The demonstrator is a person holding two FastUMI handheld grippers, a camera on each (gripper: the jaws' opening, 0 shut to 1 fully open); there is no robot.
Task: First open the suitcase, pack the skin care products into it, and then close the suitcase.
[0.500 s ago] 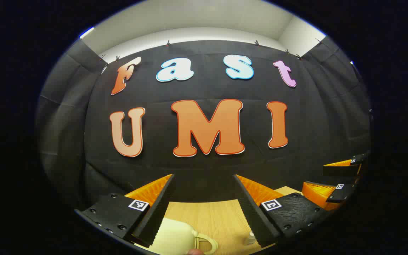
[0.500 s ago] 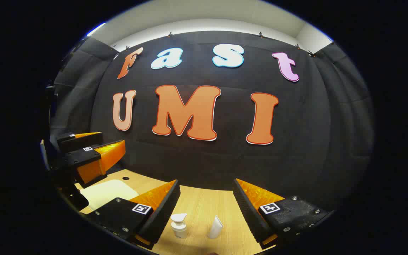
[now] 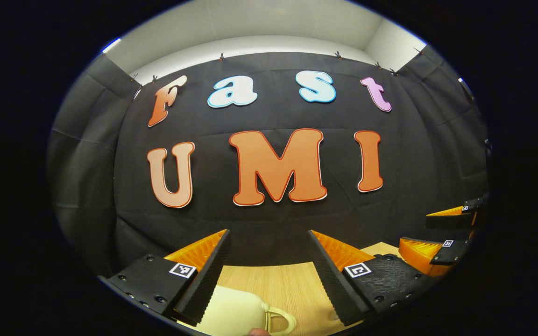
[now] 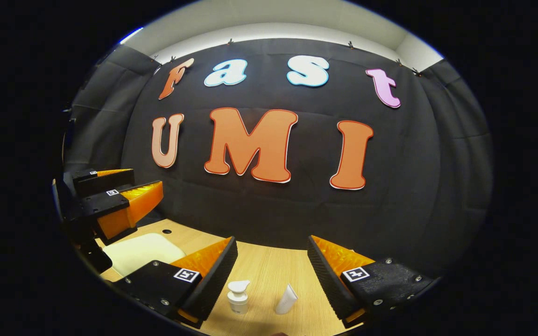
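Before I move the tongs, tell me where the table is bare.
Bare wood lies behind the pump bottle and tube, up to the cloth wall, and between the cream suitcase and those two. In the left gripper view, wood is free right of the suitcase handle. Crowded: around the bottle and tube.

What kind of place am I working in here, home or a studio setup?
Most likely a staged recording booth, not a home: black cloth wall draped on all sides, a bare wooden table, and only the props on it, a cream suitcase, a pump bottle and a tube.
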